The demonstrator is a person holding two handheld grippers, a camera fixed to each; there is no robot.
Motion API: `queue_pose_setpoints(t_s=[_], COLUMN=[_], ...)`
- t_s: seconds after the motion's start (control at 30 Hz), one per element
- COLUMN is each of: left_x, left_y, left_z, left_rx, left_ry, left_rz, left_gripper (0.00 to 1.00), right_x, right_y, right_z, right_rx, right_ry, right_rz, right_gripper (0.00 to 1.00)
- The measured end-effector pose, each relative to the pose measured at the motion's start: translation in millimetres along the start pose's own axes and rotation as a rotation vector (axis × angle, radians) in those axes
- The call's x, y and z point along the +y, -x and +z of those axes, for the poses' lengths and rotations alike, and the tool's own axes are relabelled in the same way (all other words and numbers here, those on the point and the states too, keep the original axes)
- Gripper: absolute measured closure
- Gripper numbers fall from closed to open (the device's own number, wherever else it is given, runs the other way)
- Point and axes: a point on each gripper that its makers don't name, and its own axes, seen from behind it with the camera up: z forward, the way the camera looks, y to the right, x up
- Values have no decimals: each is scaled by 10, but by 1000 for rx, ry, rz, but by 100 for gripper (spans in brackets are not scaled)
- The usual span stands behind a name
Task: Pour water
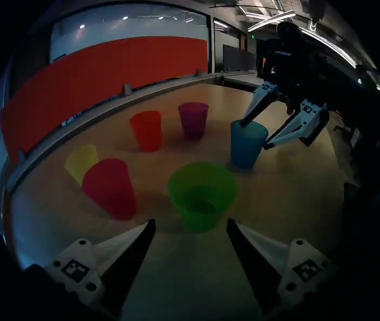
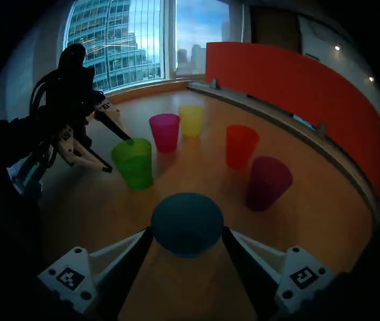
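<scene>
Evidently the grasp is the step in hand: no cup is lifted yet. Around the green cup (image 1: 202,195) the left hand-held gripper (image 1: 190,222) is spread wide, jaws clear of its sides. The right hand-held gripper (image 2: 185,230) straddles the blue cup (image 2: 187,222), jaws right at its walls; whether they press I cannot tell. Both cups stand upright near the middle of the tabletop (image 1: 297,192), and water cannot be made out in either. Next, I judge, one grip must close firmly, lift, and tip its rim over the other cup. The pink cup (image 1: 109,187), yellow cup (image 1: 80,162), red cup (image 1: 146,130) and purple cup (image 1: 193,120) stand toward the edge below a red panel (image 1: 109,75); windows (image 2: 126,43) show city towers.
</scene>
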Motion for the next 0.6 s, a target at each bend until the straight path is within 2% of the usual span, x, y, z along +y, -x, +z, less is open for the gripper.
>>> queue_pose_setpoints(t_s=[0.6], left_x=[-114], left_y=[75], left_z=[-376], left_rx=[42], left_ry=[-98], left_rz=[-70], left_gripper=[1], right_x=[60], right_y=[261], right_z=[-384], right_rx=[20], right_ry=[85], right_rz=[28], right_gripper=[0])
